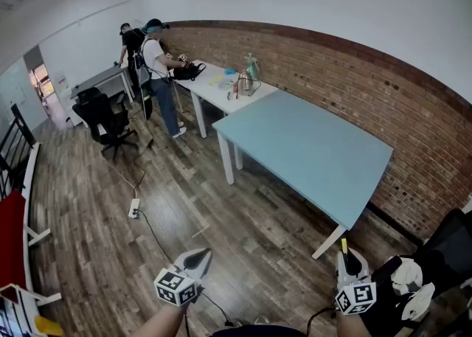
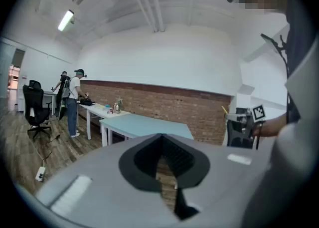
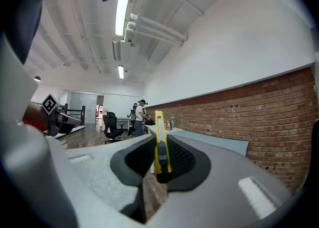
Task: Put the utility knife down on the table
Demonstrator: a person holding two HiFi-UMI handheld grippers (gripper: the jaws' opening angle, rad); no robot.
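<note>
A yellow utility knife [image 3: 160, 144] stands upright between the jaws of my right gripper [image 3: 162, 164], which is shut on it. In the head view its yellow tip [image 1: 344, 244] sticks up from the right gripper [image 1: 349, 260] at the bottom right, short of the light blue table [image 1: 310, 147]. My left gripper [image 1: 193, 259] is at the bottom middle over the wooden floor. Its jaws are shut with nothing between them in the left gripper view [image 2: 159, 164]. The light blue table [image 2: 144, 126] lies ahead of both grippers.
A white table [image 1: 214, 86] with bottles and a bag adjoins the blue one along the brick wall [image 1: 369, 85]. Two people [image 1: 156, 70] stand at it. Black office chairs [image 1: 103, 118] are at left and bottom right [image 1: 435, 269]. A power strip [image 1: 134, 209] and cable lie on the floor.
</note>
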